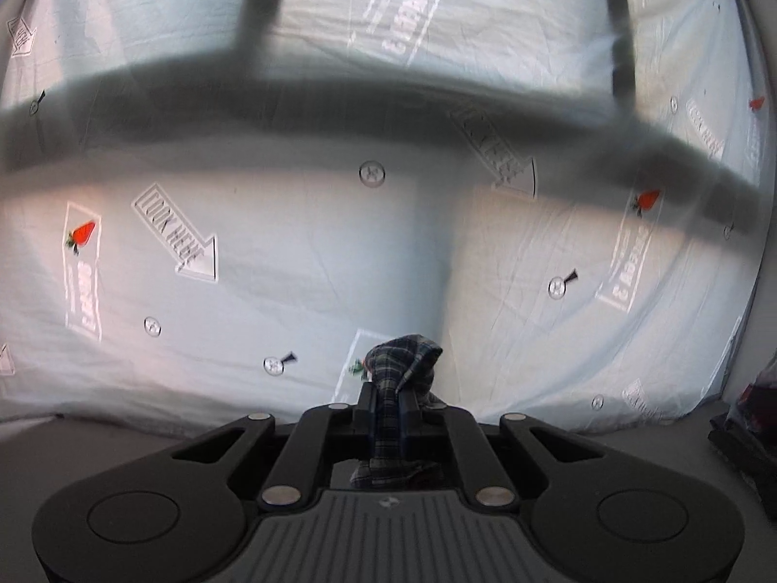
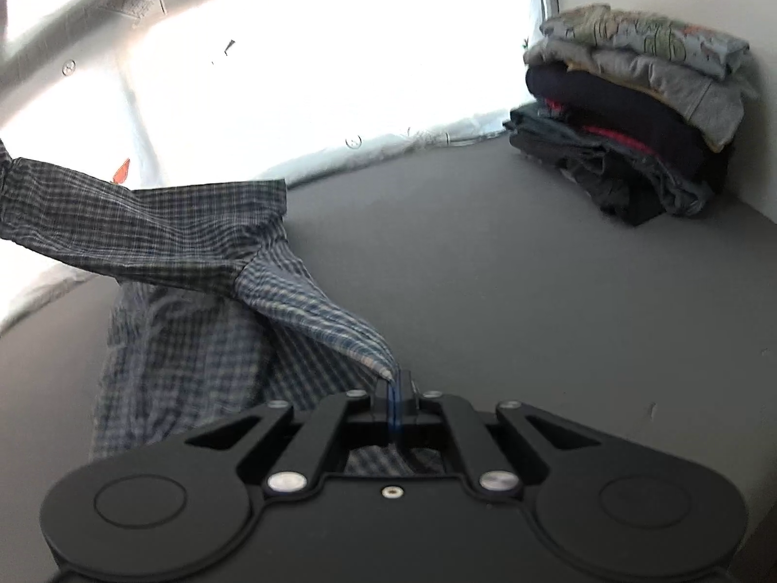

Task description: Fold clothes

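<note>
Between the left tongs, a bunched tip of the plaid shirt is sticking up, the two fingers pressing together on the cloth; more plaid is showing under the linkage, near the camera. Beyond the tip, a pale printed sheet is filling almost the whole left wrist view, with red carrot prints, "LOOK HERE" arrows and small round marks scattered over it, and broad dark shadows are crossing its far half. At the right edge of that view a dark object is lying on the grey tabletop; what it is, I cannot tell.

At the right wrist, the right tongs are pinching a pointed corner of the same shirt, which is stretching away to the left, lifted and taut, with a sleeve reaching to the left edge and the body hanging down toward the tabletop. Far right, a stack of folded clothes is sitting against the white wall, well apart from the shirt. Behind, the sheet is glowing brightly, its lower edge meeting the tabletop.
</note>
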`<move>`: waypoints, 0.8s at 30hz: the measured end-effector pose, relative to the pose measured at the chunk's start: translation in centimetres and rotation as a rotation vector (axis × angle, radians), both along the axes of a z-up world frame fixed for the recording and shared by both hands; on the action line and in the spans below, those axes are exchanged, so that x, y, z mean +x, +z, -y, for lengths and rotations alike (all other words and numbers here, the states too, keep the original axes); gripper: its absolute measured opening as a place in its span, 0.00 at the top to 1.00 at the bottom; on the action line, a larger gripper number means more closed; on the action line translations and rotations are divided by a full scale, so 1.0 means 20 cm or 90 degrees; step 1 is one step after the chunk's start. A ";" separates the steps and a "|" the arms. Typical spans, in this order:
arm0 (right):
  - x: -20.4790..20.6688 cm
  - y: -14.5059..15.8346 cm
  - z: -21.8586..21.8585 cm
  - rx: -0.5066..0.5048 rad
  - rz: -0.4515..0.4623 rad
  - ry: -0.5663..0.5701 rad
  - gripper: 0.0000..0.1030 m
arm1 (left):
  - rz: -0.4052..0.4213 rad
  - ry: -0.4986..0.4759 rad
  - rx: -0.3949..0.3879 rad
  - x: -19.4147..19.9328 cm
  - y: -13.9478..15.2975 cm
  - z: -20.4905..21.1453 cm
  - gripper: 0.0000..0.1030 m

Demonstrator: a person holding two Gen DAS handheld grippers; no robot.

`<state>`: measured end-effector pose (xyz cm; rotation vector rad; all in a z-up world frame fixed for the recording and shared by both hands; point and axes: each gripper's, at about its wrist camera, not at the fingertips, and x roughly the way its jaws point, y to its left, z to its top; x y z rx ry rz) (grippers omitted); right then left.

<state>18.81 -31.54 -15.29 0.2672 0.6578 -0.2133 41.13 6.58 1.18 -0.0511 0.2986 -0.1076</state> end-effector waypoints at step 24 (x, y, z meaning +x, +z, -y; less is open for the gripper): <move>-0.03 -0.23 -0.36 0.152 -0.058 0.026 0.99 | -0.100 0.087 0.000 -0.18 -0.30 -0.49 0.92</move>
